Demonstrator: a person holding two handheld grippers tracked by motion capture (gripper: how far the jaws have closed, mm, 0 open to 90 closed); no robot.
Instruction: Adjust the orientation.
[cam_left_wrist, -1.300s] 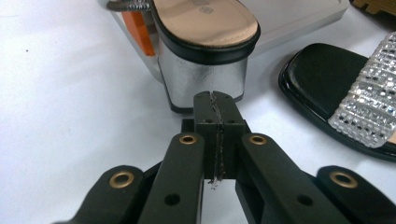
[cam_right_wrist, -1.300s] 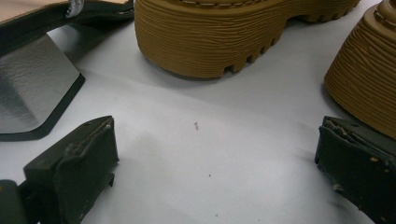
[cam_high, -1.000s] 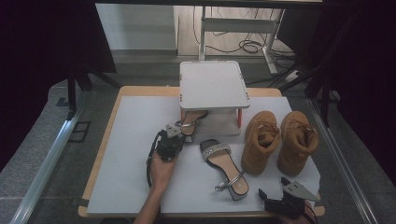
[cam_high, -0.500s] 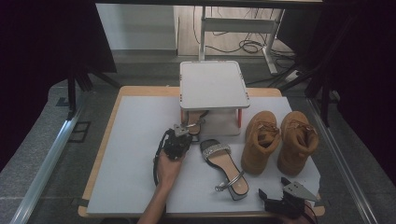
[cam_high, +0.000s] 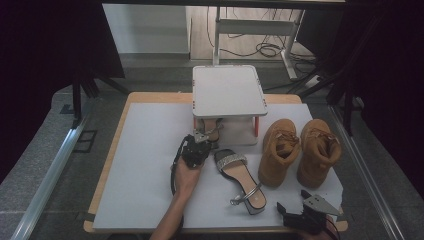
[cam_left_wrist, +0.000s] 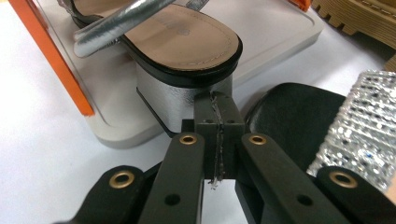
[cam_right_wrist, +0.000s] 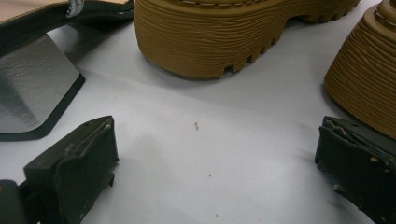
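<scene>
One silver sandal (cam_high: 212, 131) already sits on the lower deck of the small white rack (cam_high: 229, 91), heel end poking out toward the person, a block heel in silver under a tan insole with a black rim and a metallic strap (cam_left_wrist: 116, 25) across it. The left tongs (cam_high: 199, 141) are clenched with nothing between the pads, their tips right at that heel (cam_left_wrist: 177, 100), seemingly nudging it further in, though I can't tell if they actually touch. Its mate (cam_high: 239, 178), with a glittery band, lies on the counter (cam_high: 145, 165) just beside, not yet stowed. The two tan boots (cam_high: 300, 150) stand further right, also waiting. The right tongs (cam_high: 295, 212) rest released near the counter's front edge, jaws wide apart.
</scene>
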